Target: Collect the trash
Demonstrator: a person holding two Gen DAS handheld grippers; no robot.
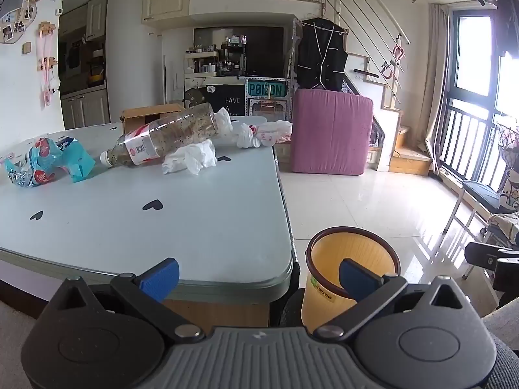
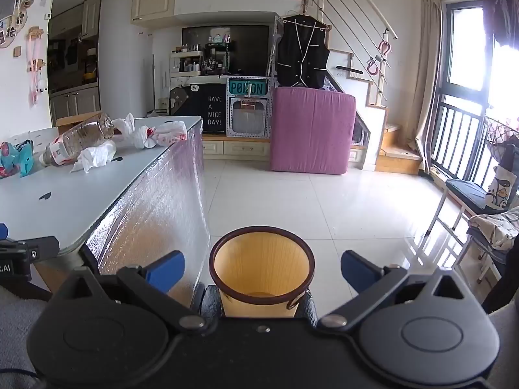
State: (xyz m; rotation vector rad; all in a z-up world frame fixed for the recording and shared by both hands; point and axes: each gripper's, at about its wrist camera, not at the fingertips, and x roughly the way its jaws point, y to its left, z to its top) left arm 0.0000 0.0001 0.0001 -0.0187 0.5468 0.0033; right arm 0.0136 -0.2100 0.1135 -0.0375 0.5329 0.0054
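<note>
Trash lies on the far part of a white table (image 1: 194,220): a clear plastic bottle (image 1: 165,137) on its side, a crumpled white tissue (image 1: 191,160), a knotted white plastic bag (image 1: 259,133) and a blue snack wrapper (image 1: 48,162). The same bottle (image 2: 78,139), tissue (image 2: 95,157), bag (image 2: 159,134) and wrapper (image 2: 16,159) show at left in the right wrist view. An empty yellow waste bin (image 1: 350,265) stands on the floor beside the table corner. My left gripper (image 1: 256,275) is open and empty at the table's near edge. My right gripper (image 2: 262,270) is open and empty over the bin (image 2: 262,269).
A cardboard box (image 1: 149,115) sits behind the table. A pink cushion (image 1: 331,133) stands against the cabinet. A folding chair (image 2: 467,201) stands at the right by the window. The white tiled floor (image 2: 324,201) lies between. The table's side (image 2: 152,214) is covered in shiny foil.
</note>
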